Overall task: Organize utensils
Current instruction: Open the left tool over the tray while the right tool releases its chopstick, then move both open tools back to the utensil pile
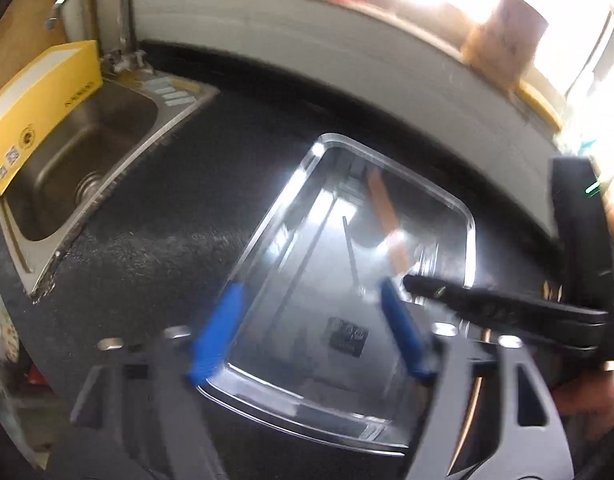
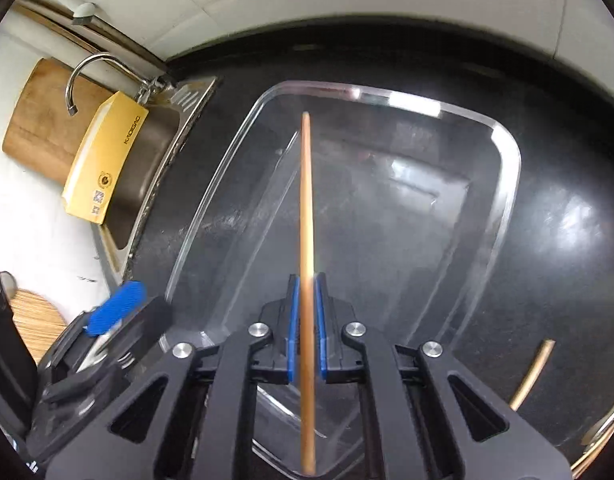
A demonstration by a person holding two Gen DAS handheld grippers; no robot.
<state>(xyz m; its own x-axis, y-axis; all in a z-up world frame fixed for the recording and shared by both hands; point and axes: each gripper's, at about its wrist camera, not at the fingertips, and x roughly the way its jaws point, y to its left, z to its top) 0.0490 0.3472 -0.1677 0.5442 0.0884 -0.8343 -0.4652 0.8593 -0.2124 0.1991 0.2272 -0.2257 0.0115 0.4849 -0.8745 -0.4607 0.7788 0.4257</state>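
While over tray, right gripper level

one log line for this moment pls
step: chopstick into clear tray | right tool: shut on chopstick, over clear tray | left tool: open, over tray | second chopstick: on counter

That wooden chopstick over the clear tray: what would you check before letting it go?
1. Right gripper shut on the chopstick: ok.
2. Chopstick above the clear tray, tip inside its rim: ok.
3. Bare tray floor under the chopstick: ok.
4. Left gripper open, fingers over the near end of the tray: ok; whether they touch it: cannot tell.
5. Height of the chopstick above the tray floor: cannot tell.
6. Second chopstick on the counter, outside the tray: not ok.
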